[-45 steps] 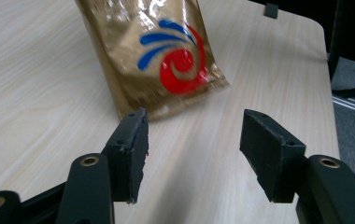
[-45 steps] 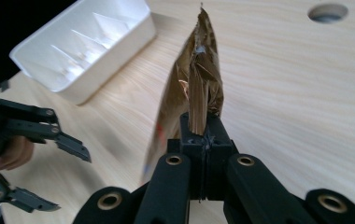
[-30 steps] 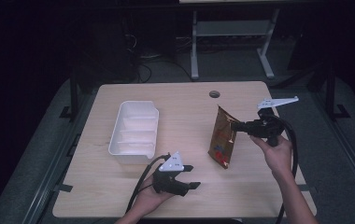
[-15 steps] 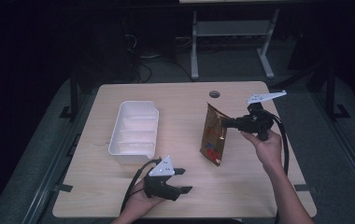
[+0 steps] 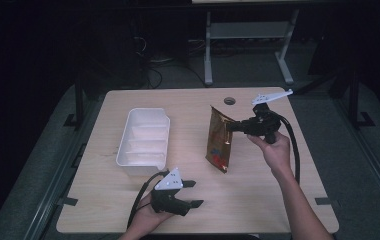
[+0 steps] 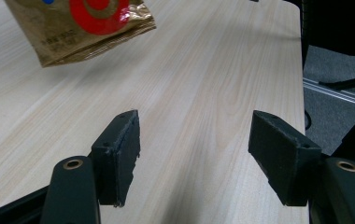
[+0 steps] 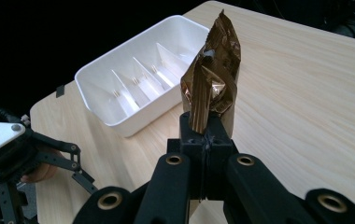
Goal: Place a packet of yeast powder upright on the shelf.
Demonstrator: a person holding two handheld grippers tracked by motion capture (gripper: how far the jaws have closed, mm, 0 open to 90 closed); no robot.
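Note:
A gold snack bag (image 5: 219, 139) with red and blue print hangs above the table, pinched at its upper edge by my right gripper (image 5: 232, 126), which is shut on it. In the right gripper view the crumpled bag (image 7: 213, 88) rises from between the closed jaws. My left gripper (image 5: 192, 193) rests low near the table's front edge, open, with nothing between its fingers (image 6: 118, 154). The bag's lower corner (image 6: 80, 25) shows at the top left of the left gripper view. A white divided tray (image 5: 128, 154) lies left of the bag; its compartments (image 7: 140, 77) are bare.
The light wooden table (image 5: 258, 190) has a round cable hole (image 5: 229, 101) near its far edge. A metal desk frame (image 5: 248, 37) stands on the dark floor beyond. Black cables trail from both grippers.
My right gripper has carried the bag leftward and a little up, and the bag now hangs more upright. The left gripper has shifted slightly left along the front edge, still open.

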